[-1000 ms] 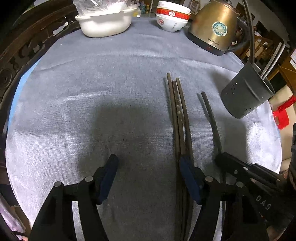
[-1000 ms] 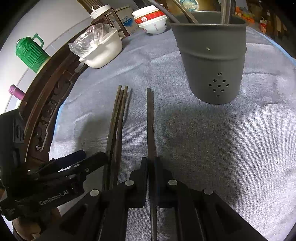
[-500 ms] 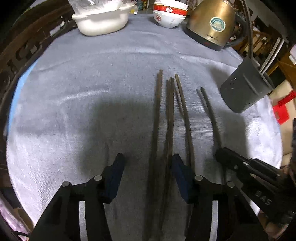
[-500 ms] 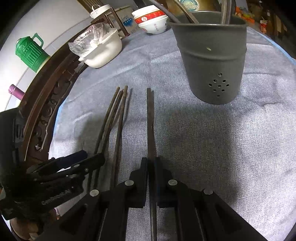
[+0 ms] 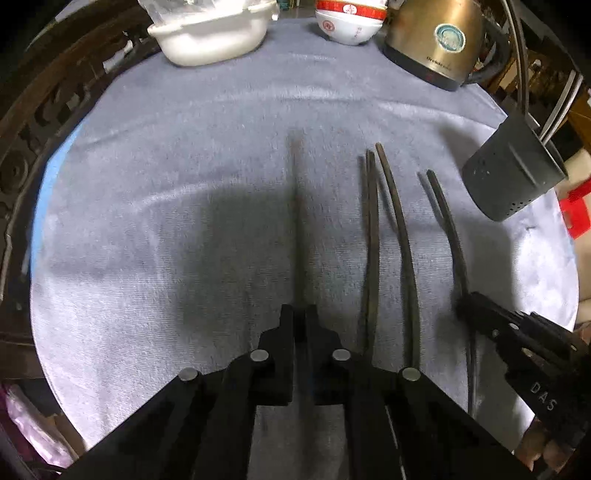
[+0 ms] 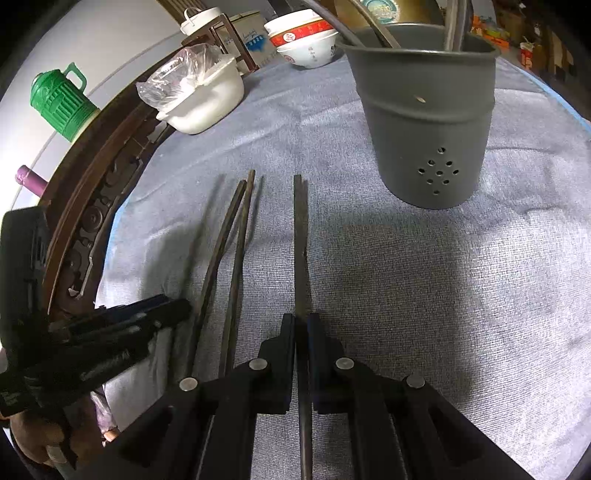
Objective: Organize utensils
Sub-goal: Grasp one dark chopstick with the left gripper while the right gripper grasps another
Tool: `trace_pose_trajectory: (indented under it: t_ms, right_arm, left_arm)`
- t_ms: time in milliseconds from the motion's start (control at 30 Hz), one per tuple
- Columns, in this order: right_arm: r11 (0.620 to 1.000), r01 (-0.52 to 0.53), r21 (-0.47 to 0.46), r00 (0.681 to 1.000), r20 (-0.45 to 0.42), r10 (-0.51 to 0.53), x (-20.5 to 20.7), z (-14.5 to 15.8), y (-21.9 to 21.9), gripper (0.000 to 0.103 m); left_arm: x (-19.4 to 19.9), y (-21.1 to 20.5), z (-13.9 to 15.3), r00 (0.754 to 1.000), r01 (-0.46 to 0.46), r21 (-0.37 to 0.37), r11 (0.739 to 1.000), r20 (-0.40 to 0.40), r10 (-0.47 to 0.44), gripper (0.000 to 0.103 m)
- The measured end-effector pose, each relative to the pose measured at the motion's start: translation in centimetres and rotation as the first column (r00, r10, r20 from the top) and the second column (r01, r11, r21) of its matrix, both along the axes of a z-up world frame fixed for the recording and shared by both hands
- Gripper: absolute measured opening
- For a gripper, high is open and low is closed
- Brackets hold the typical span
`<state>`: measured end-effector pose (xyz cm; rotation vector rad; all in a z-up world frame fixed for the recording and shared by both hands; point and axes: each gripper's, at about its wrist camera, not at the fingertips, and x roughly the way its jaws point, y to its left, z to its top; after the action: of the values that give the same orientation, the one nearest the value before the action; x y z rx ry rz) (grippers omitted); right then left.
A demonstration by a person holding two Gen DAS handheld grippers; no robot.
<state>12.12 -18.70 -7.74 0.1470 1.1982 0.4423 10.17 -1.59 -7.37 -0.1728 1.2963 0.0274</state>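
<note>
My left gripper [image 5: 301, 314] is clamped on one dark wooden chopstick [image 5: 296, 206], blurred, its tip pointing away from me across the grey-blue cloth [image 5: 184, 184]. My right gripper [image 6: 301, 321] is clenched on another dark chopstick [image 6: 301, 240], just left of the grey perforated metal utensil holder [image 6: 428, 122]. Two loose dark chopsticks [image 6: 236, 251] lie on the cloth further left of the holder, between my grippers. The holder stands upright with utensil handles inside.

Home dining room: carved round table [image 5: 55, 110], kettle [image 5: 436, 40], stacked rice bowls [image 5: 349, 22].
</note>
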Motion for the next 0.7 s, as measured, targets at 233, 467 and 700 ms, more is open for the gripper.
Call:
trace_pose_trajectory:
  t_ms: [233, 467, 700]
  right_arm:
    - [0.984, -0.126, -0.128, 0.991, -0.056, 0.119, 0.2, 0.5, 1.4, 0.008]
    - [0.972, -0.135, -0.194, 0.99, -0.064, 0.125, 1.5, 1.3, 2.6, 0.012]
    - [0.961, -0.131, -0.245, 0.99, -0.085, 0.113, 3.7, 0.6, 4.4, 0.012]
  left_arm:
    - [-2.3, 2.0, 0.2, 0.994, -0.091, -0.142, 0.986, -0.074, 0.081, 0.005]
    - [0.2, 2.7, 1.3, 0.994, -0.092, -0.14, 0.986, -0.064, 0.083, 0.05]
    - [2.4, 2.6, 0.2, 0.994, -0.051, -0.12, 0.991, -0.098, 0.039, 0.005]
